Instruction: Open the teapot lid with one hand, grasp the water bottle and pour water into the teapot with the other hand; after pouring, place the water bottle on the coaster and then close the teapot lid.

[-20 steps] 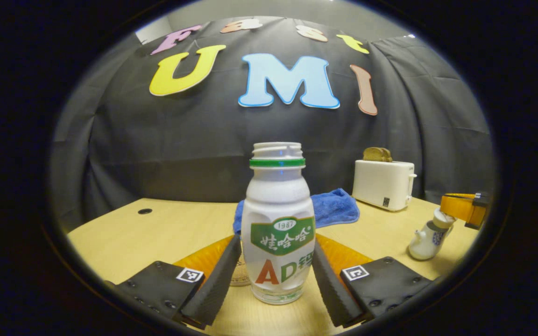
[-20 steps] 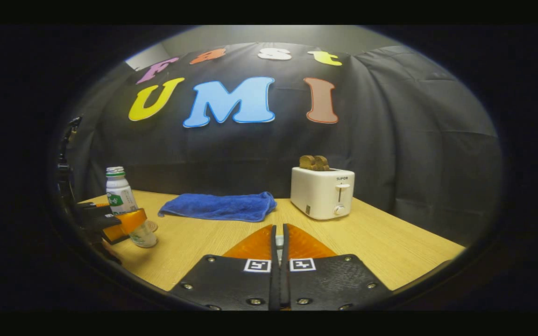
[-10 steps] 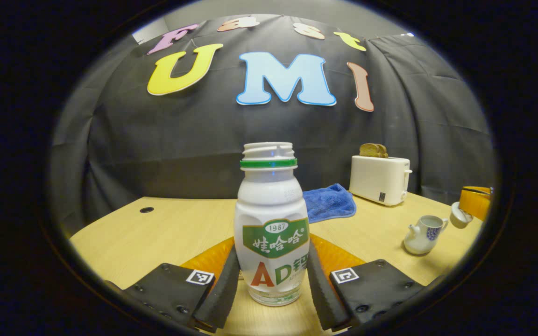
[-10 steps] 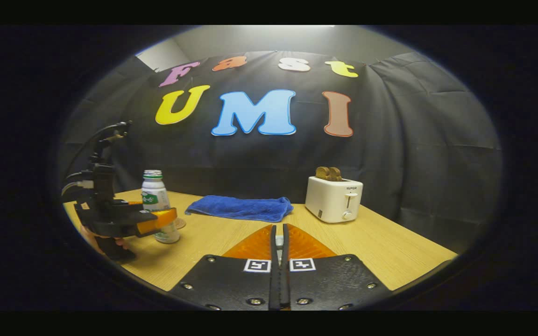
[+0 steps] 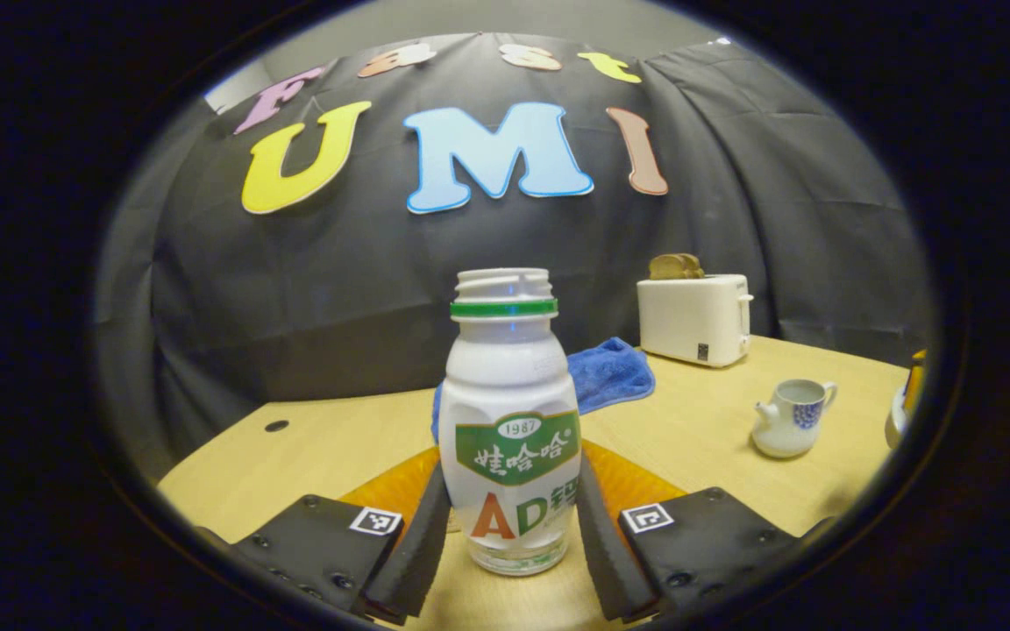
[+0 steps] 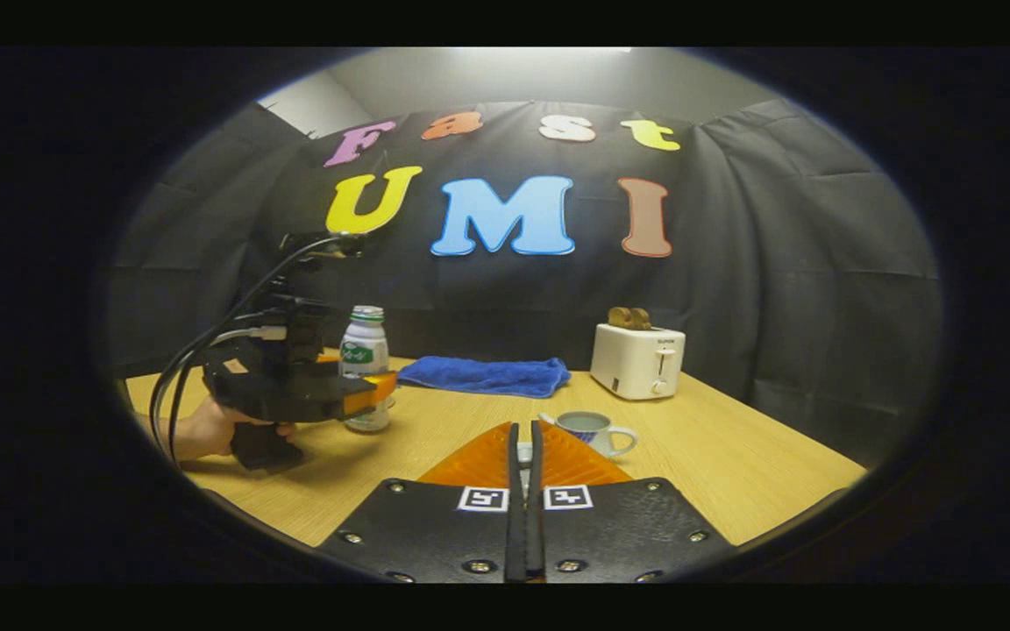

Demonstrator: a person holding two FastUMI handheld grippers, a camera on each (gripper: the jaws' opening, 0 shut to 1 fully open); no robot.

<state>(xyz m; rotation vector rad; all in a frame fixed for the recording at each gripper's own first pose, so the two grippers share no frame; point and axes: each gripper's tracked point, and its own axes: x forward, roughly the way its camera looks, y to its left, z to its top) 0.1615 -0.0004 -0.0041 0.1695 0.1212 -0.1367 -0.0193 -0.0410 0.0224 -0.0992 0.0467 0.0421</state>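
Between the left tongs (image 5: 509, 543), the water bottle (image 5: 509, 421) is standing upright, uncapped, both fingers pressing its lower sides. Right tongs (image 6: 523, 456) are sitting closed, something small and pale wedged between the fingers; whether it is the lid I cannot tell. Teapot (image 5: 787, 419) is standing lidless on the bench (image 5: 707, 412), well apart from the bottle, with bare benchtop lying between.

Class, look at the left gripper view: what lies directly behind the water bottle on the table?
A blue towel lies behind the water bottle; the bottle covers the towel's middle, so only its ends show.
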